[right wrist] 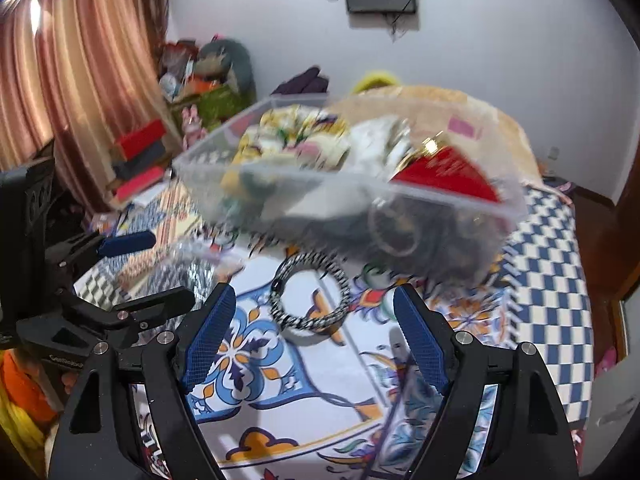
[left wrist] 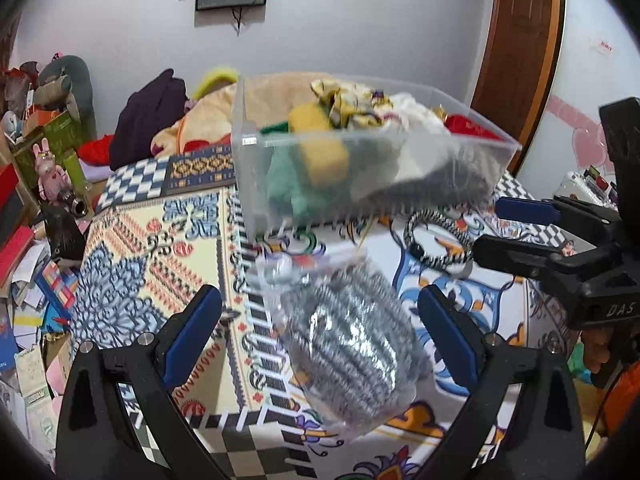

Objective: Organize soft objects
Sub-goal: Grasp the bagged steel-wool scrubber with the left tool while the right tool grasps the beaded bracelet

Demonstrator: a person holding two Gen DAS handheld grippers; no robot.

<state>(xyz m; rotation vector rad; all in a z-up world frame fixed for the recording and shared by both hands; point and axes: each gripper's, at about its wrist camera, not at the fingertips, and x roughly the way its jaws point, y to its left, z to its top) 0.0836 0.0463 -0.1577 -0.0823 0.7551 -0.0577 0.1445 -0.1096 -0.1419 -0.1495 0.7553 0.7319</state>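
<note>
A clear plastic bin [left wrist: 256, 142] [right wrist: 200, 168] full of soft things stands on the patterned cloth at the back. A steel scrubber in a clear bag [left wrist: 352, 344] lies on the cloth between the open fingers of my left gripper [left wrist: 320, 312], which is not touching it. A black-and-white braided ring [left wrist: 436, 240] [right wrist: 308, 296] lies in front of the bin. My right gripper [right wrist: 314, 320] is open and empty, just short of the ring. The right gripper [left wrist: 516, 232] shows in the left wrist view and the left gripper [right wrist: 144, 272] in the right wrist view.
The table [left wrist: 140, 264] wears a colourful patterned cloth with a blue checked border [right wrist: 552, 280]. Blankets and clothes [left wrist: 192, 120] lie behind the bin. Boxes, books and toys [left wrist: 44, 152] clutter the left side. A curtain [right wrist: 80, 80] hangs at left.
</note>
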